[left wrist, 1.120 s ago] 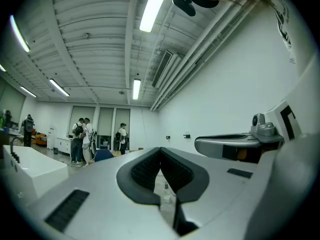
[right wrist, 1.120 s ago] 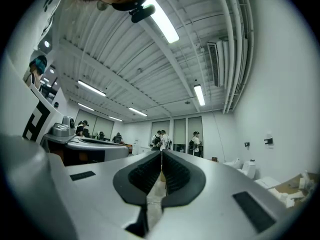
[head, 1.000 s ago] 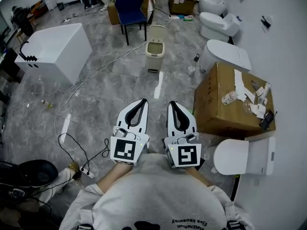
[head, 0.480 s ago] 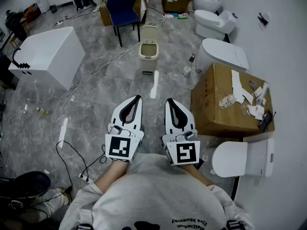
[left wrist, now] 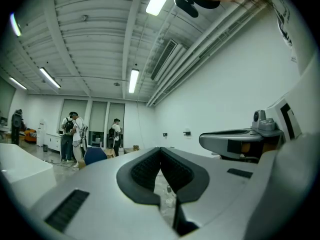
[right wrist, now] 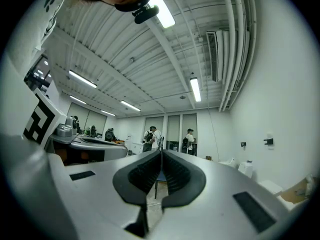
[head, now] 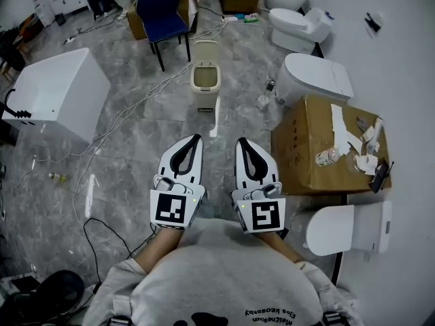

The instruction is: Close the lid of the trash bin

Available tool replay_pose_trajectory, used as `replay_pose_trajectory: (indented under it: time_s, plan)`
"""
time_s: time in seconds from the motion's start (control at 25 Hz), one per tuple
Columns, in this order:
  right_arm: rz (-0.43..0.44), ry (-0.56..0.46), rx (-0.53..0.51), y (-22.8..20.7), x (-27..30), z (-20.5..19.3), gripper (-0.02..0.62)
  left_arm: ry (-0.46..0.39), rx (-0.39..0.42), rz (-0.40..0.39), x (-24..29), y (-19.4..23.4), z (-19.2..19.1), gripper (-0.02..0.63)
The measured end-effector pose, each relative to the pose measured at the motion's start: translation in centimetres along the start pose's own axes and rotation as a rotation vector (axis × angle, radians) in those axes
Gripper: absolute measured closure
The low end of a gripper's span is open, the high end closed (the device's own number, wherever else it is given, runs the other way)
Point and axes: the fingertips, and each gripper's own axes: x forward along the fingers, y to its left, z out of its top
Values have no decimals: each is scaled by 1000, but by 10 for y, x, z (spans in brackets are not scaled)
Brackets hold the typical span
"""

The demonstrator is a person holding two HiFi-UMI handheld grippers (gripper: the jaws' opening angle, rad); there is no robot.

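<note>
bin: beige rectangular plastic trash bin [head: 204, 92], lid [head: 206, 49] standing up behind its open mouth | left gripper [head: 196, 140]: jaws pressed together, empty | right gripper [head: 242, 143]: likewise, both well apart from bin

A small cream trash bin [head: 204, 85] stands upright on the grey floor, far ahead. Its lid [head: 204, 49] is tipped up at the back, open.
</note>
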Motion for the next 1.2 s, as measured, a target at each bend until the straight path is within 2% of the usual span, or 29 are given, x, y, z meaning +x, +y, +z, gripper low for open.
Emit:
replay_pose_trajectory:
  time_s: [0.12,0.32,0.48,0.76,0.88,1.04,1.2]
  plan:
    - [-27,9,1,-6,43,-4,561,-44,-22,-18,35,32,5,586]
    - [-65,27,11,-10,105,-18,561,-56,-36,-57,80,80,-1,586]
    - [-74,32,10,-6,141,-25,561,-35,-39,-70,100,112,-12,586]
    - [-54,52,-7,5,179,-29,561,-39,-108,-69,115,145,-22,586]
    - [-44,57,-9,6,193,-33,561,22,-93,-72,119,156,-38,586]
    - [-29,51,-8,5,213,-37,561,-45,-129,-44,132,172,-31,586]
    - [-19,43,-5,-5,237,-42,561,-52,-132,-31,154,186,-33,586]
